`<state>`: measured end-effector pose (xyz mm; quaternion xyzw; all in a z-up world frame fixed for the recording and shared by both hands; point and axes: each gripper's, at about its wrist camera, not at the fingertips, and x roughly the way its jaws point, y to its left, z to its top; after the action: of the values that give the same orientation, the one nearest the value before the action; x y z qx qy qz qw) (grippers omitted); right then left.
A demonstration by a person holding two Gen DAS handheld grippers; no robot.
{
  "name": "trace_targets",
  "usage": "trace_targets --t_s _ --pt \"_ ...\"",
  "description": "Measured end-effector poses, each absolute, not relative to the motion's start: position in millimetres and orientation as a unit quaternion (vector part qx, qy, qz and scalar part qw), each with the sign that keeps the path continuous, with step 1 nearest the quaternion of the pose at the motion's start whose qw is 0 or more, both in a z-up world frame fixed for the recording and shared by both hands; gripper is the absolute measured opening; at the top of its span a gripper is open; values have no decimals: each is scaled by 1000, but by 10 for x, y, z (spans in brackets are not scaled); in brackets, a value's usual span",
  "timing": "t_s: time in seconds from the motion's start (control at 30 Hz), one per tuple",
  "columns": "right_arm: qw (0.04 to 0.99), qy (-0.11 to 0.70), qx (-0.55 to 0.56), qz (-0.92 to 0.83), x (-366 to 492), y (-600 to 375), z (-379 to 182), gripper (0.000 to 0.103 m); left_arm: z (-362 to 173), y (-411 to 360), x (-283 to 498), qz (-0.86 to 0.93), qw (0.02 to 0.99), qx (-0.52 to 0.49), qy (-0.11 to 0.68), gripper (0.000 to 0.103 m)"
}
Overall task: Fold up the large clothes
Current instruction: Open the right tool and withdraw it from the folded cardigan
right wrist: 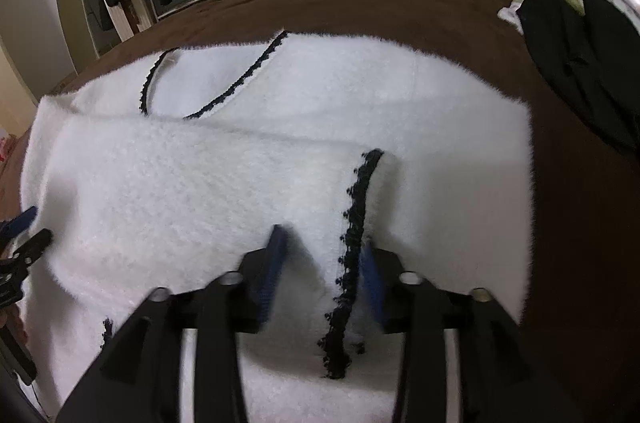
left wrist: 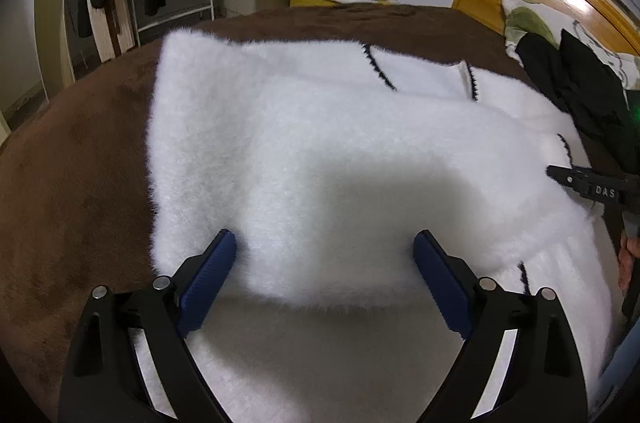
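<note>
Left gripper (left wrist: 324, 247): nearest, jaws wide, empty, over the sweater's folded edge.
Blanket (left wrist: 80, 183): brown, under everything.
Sweater (left wrist: 340, 143): white, fluffy, centred on the blanket; looks soft, floppy, light.
Right gripper (right wrist: 324, 263): jaws partly open, straddling the black trim (right wrist: 356, 203), gripping nothing.
Hold: likely hem corners.

Lettering: "DAS", pale raised capitals
Carrier: black plastic body of the right gripper (left wrist: 576, 183), seen at the right edge of the left wrist view
Other readable text: none; the right wrist view shows no legible writing
</note>
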<state>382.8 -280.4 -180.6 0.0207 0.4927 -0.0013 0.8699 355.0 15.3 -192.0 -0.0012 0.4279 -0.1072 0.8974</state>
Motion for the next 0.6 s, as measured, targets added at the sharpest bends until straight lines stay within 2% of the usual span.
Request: trace_targets --t_s 0.03,0.07,0.33,0.6 --pt "874 487 12 -7 3818 -2796 -1767 81 -1884 163 3526 -108 899 0 425 88" --pt "881 472 4 -4 3777 -2777 -1696 83 -1816 202 3453 -106 901 0 420 88" --pt "906 422 1 23 3219 -2644 -1150 87 -1508 492 2849 -88 904 -13 419 88" --pt "901 432 2 33 2308 -2547 -949 91 -1502 745 2131 -86 890 -19 448 88"
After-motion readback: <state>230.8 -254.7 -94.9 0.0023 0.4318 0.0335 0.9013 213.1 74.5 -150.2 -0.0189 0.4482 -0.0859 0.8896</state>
